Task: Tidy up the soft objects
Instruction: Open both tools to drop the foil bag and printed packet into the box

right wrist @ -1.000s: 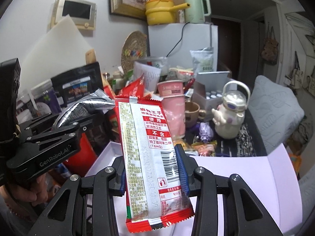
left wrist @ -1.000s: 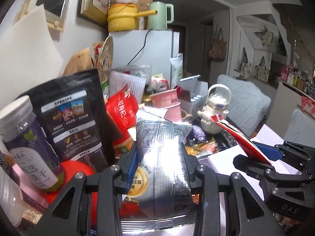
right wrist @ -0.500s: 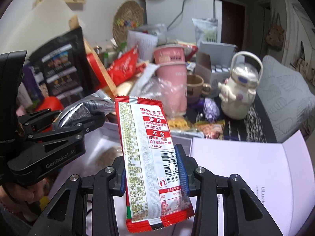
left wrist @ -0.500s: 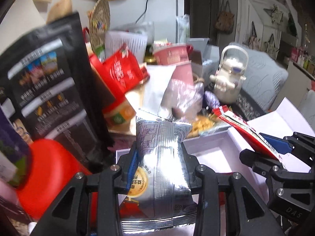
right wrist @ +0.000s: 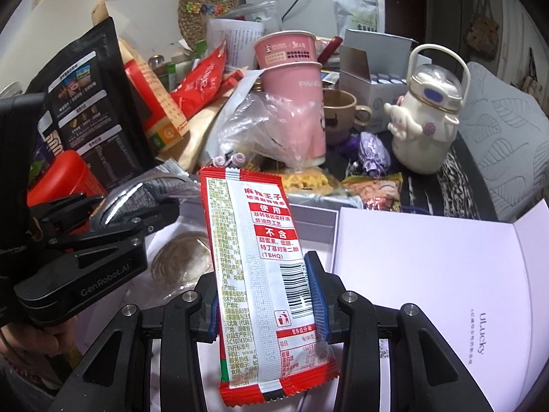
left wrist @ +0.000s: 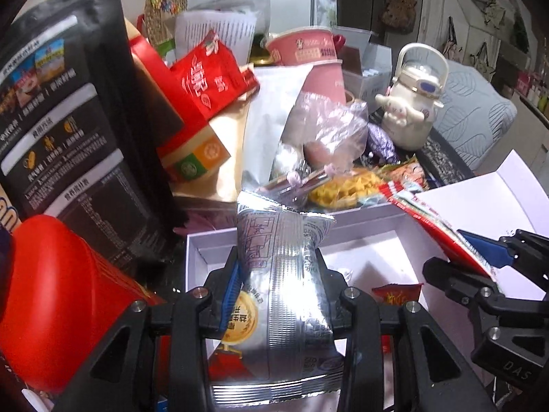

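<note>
— While we have both snack packets pinched over the white box (left wrist: 363,230), how do we reckon they will handle?

— Light and soft, we'd judge. Our left gripper (left wrist: 276,286) is clamped about as tight as it goes on the silver foil packet (left wrist: 288,295), and the foil buckles at the waist where the pads bite. It crinkles and gives, so the contents could crush if we squeezed harder. The film looks slick; the flat middle, where we have it, seems the safest hold.

— And the other one?

— Our right gripper (right wrist: 267,295) is closed narrowly on the red-and-white packet (right wrist: 260,264), pads on its two long edges near the barcode. It stands upright between the fingers, flat and thin, hardly bent, so it seems a bit stiffer than the foil one, though it would flop if gripped by a corner.

— How do they look?

— The silver packet is ribbed and shiny, with a gold seal and some red print low down, its crimped top pointing to twelve o'clock. The other has red crimped ends, a white back panel and small print.

— Where do they sit now?

— Both are off the bench, over the open box. From the left view the red packet is at three o'clock; from the right view the silver one is at nine o'clock.
</note>
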Demonstrator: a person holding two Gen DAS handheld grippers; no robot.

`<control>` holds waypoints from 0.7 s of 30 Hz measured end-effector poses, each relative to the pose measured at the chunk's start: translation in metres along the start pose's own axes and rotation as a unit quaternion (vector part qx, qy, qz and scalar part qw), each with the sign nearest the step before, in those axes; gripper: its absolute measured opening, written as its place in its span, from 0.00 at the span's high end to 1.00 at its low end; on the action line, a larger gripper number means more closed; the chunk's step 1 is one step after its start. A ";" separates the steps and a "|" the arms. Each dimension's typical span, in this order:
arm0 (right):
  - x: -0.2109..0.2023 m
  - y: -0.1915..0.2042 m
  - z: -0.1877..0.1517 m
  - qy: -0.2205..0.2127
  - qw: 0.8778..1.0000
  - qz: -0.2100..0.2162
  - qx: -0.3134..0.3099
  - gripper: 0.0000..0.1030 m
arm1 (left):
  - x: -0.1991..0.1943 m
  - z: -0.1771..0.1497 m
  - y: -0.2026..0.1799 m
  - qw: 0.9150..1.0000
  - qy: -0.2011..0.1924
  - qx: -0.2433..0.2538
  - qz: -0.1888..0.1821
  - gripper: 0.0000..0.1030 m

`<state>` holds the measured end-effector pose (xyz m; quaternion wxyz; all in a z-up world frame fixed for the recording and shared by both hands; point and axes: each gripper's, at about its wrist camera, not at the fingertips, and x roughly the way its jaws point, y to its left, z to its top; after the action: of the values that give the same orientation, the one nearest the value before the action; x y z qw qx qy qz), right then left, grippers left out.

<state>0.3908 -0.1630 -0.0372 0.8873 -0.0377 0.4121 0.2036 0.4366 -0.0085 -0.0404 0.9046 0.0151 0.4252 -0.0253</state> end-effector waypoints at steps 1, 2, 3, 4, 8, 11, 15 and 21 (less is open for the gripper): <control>0.000 0.000 0.000 0.001 1.000 -0.001 0.001 0.61 | 0.002 0.000 -0.001 1.000 0.005 0.002 0.001 0.64; 0.000 -0.001 0.000 0.003 1.000 -0.003 0.002 0.60 | 0.003 0.000 -0.001 1.000 0.006 0.003 0.002 0.64; 0.000 -0.001 0.000 0.004 1.000 -0.003 0.003 0.60 | 0.003 -0.001 -0.001 1.000 0.006 0.004 0.002 0.64; 0.000 -0.002 0.000 0.004 1.000 -0.003 0.004 0.60 | 0.003 -0.001 -0.002 1.000 0.006 0.005 0.002 0.63; 0.002 -0.002 -0.001 0.010 1.000 -0.002 0.010 0.60 | 0.005 -0.001 -0.001 1.000 0.015 0.002 0.008 0.58; 0.002 -0.003 0.000 0.012 1.000 -0.005 0.014 0.58 | 0.002 0.000 -0.001 1.000 0.008 0.001 0.014 0.41; -0.002 -0.005 -0.001 0.007 1.000 -0.006 0.017 0.53 | -0.003 0.000 -0.002 1.000 -0.002 0.004 0.013 0.33; -0.011 -0.005 -0.001 -0.004 1.000 -0.011 0.016 0.53 | -0.013 0.002 -0.003 1.000 -0.014 0.004 0.005 0.33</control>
<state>0.3860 -0.1709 -0.0299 0.8913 -0.0272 0.4117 0.1877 0.4296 -0.0106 -0.0293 0.9107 0.0207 0.4120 -0.0225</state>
